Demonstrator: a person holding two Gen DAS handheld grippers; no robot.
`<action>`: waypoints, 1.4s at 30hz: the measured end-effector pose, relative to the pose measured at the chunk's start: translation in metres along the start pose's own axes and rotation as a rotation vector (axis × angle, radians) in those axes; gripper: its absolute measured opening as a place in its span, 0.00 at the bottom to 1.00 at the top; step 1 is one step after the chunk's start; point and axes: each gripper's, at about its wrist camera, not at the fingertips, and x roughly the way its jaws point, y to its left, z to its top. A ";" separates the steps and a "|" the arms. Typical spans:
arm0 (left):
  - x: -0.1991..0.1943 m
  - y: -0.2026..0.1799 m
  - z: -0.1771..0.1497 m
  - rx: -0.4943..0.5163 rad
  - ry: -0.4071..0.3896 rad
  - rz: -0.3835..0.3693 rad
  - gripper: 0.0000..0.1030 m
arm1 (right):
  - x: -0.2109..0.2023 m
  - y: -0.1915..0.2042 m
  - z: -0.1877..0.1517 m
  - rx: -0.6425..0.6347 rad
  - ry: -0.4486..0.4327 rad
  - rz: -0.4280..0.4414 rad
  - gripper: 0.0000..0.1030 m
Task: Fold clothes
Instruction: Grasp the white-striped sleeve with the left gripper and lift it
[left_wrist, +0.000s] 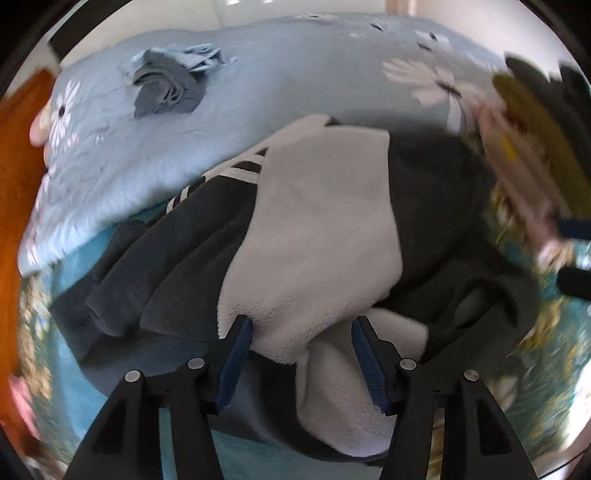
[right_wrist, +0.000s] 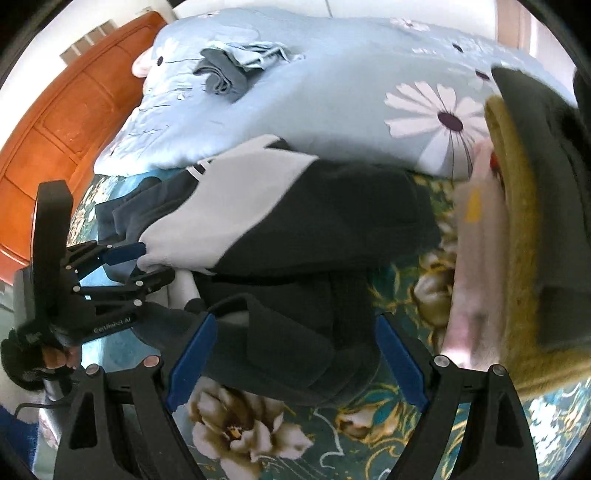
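Bedding forms your work surface: a teal floral bedspread (right_wrist: 258, 435) with a pale blue daisy-print quilt (right_wrist: 332, 92) heaped along its far side, and an orange wooden headboard (right_wrist: 55, 129) at the left. A small crumpled bundle of grey-blue cloth (left_wrist: 166, 88) rests on the quilt, well apart from the task garment.

Your task item, a dark fleece garment (right_wrist: 332, 229) with a light grey lining (left_wrist: 314, 221) and white stripes (left_wrist: 236, 170), lies partly folded on the bedspread, its far edge against the quilt.

Your left gripper (left_wrist: 303, 325) stands with its blue-padded fingers (left_wrist: 236, 358) apart; the light lining bunches between them and touches the pads. In the right wrist view, the left gripper (right_wrist: 147, 258) meets the near-left edge of the lining, and your gloved hand (right_wrist: 37, 354) holds its handle. Whether it clamps the cloth cannot be told.

Your right gripper (right_wrist: 295, 321) is wide open, its fingers either side of a dark fold at the garment's near edge, gripping nothing.

A stack of clothes (right_wrist: 517, 240) occupies the right, blurred.
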 end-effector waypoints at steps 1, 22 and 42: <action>0.000 -0.002 -0.002 0.029 -0.005 0.041 0.58 | 0.002 0.001 0.000 0.003 0.004 0.006 0.86; -0.105 0.211 -0.072 -0.701 -0.310 0.209 0.14 | 0.005 0.021 0.006 -0.012 -0.024 0.072 0.86; -0.081 0.341 -0.222 -1.312 -0.269 0.054 0.13 | 0.137 0.032 0.099 0.259 -0.010 0.309 0.86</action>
